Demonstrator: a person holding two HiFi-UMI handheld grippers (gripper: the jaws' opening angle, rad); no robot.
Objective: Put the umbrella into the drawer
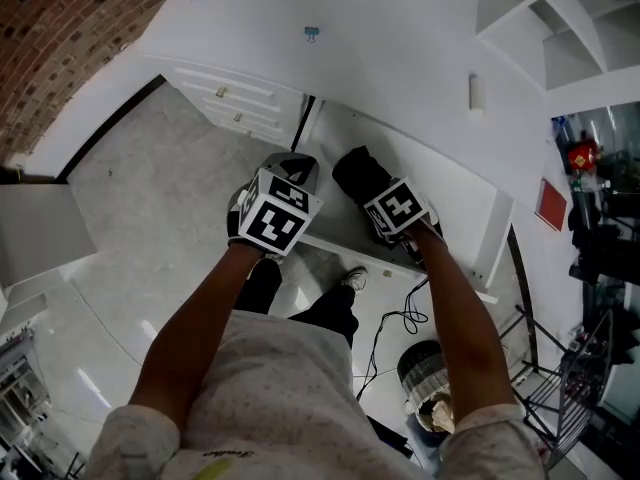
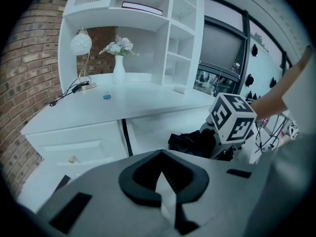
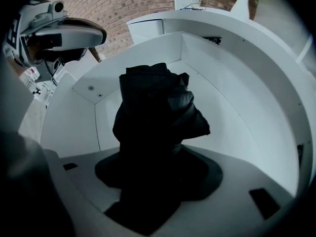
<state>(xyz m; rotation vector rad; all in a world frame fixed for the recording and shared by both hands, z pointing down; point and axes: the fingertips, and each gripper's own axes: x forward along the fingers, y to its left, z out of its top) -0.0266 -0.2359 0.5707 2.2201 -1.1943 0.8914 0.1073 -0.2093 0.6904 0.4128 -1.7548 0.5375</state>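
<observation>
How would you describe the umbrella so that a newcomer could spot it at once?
Find the white desk, then the open drawer pulled out below its top. The umbrella is the folded black bundle held by the right gripper within the drawer's walls, the only dark, soft thing in that white drawer.

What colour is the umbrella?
Black all over. The umbrella shows best in the right gripper view, with the white drawer behind it.

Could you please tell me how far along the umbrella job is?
Done: the drawer stands open. In hand: the right gripper has its fingers clamped on the black umbrella, held between the drawer's walls. Left: lower if needed and release; contact with the bottom is unclear.
</observation>
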